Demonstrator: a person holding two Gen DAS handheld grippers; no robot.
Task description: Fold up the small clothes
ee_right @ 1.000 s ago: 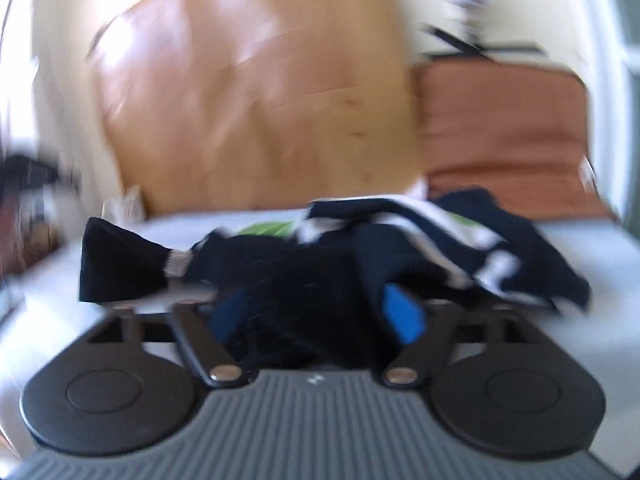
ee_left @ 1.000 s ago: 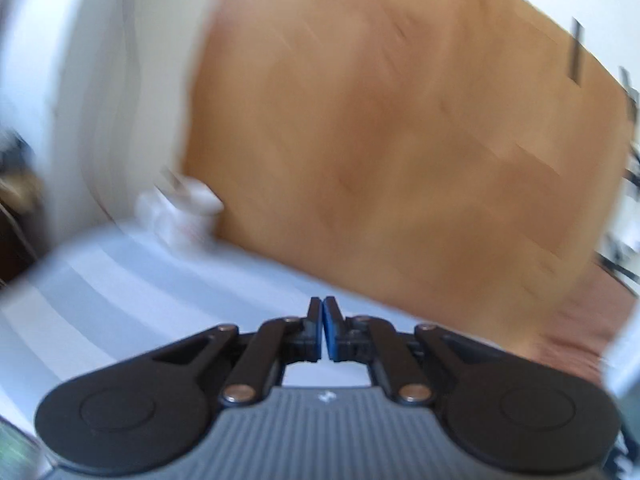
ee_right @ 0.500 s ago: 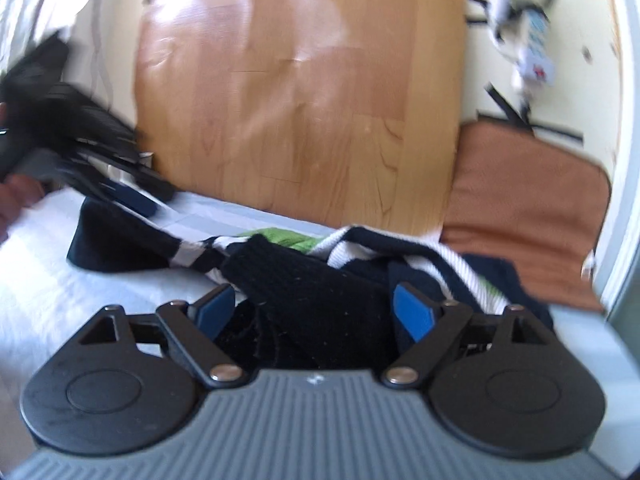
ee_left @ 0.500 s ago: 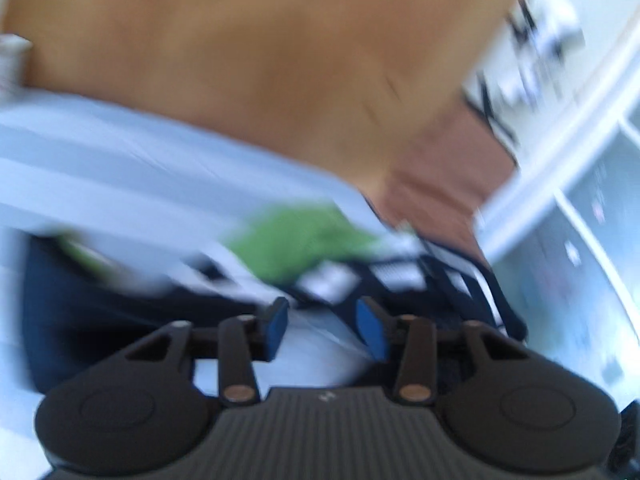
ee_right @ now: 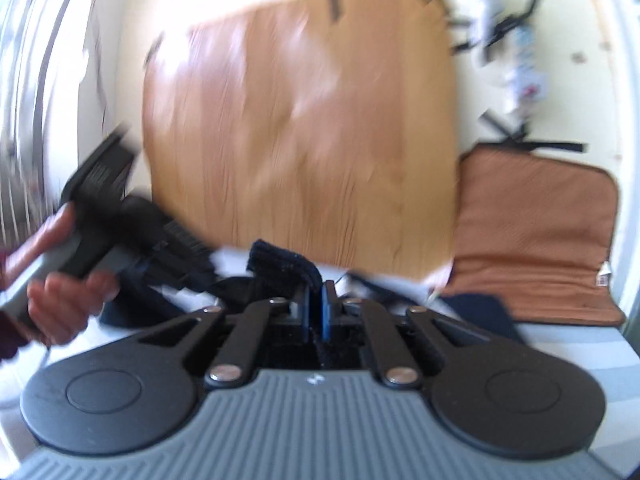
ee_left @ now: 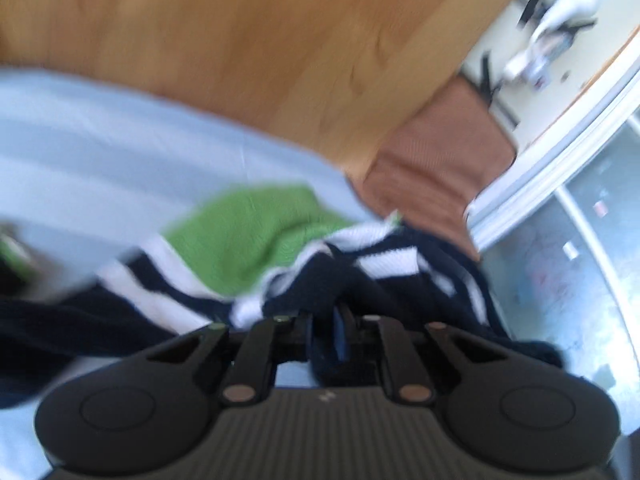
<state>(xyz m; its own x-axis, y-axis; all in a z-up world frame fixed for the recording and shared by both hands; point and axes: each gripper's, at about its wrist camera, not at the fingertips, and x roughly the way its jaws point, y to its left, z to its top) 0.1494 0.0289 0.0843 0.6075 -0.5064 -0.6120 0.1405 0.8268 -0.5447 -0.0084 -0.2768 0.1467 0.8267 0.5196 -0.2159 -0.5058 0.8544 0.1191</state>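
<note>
left wrist view: my left claw (ee_left: 326, 330) is clenched on dark cloth of the striped garment (ee_left: 280, 276), heaped on the pale sheet (ee_left: 100, 152). right claw (ee_right: 319, 308) is clamped on a navy fold of it, lifted; left hand (ee_right: 60, 296) alongside.

Knit cloth garment (ee_left: 256, 236): green, navy, white, soft matt. Wood board (ee_right: 300, 132), smooth w/ slight sheen. Brown cushion (ee_right: 536, 232), ribbed fabric (matt). Gripper bodies: matt black plastic, ribbed grey.

A home bedroom: striped bedsheet (ee_left: 120, 152); wooden headboard (ee_right: 304, 128); brown cushion (ee_right: 536, 236).
</note>
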